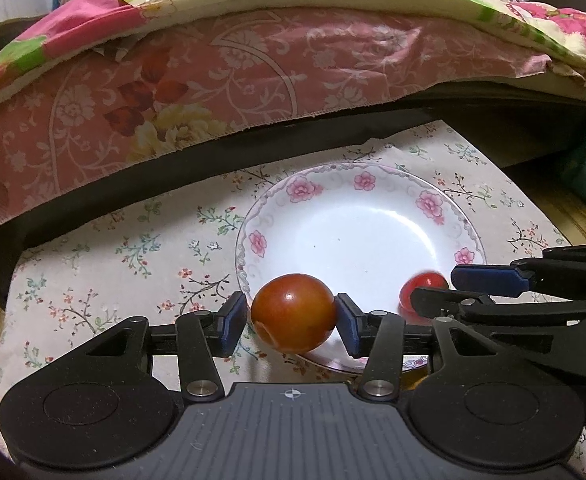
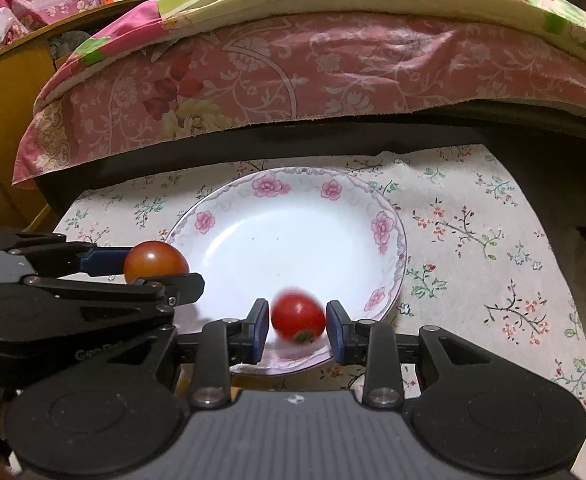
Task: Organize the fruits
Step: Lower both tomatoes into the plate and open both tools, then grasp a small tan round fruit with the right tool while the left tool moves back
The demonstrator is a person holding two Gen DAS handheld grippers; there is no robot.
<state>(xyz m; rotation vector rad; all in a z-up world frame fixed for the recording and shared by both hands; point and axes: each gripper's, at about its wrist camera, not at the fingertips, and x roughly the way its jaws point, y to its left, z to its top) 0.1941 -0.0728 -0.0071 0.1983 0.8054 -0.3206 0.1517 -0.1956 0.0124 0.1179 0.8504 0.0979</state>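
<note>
Floral cloth (image 1: 125, 256) on low table, pink bedspread (image 1: 253, 76) hanging behind. Your left gripper (image 1: 293, 320) clamped on orange-red tomato (image 1: 293, 312), pads touching both sides, held over near rim of flowered plate (image 1: 357, 236). Your right gripper (image 2: 296, 326) around smaller red tomato (image 2: 298, 317), also at plate's near edge. That one's blurred, slight gaps at pads (image 2: 260, 330), so can't tell if you're actually gripping it or fingers are parted. Both tools side by side, close together.
</note>
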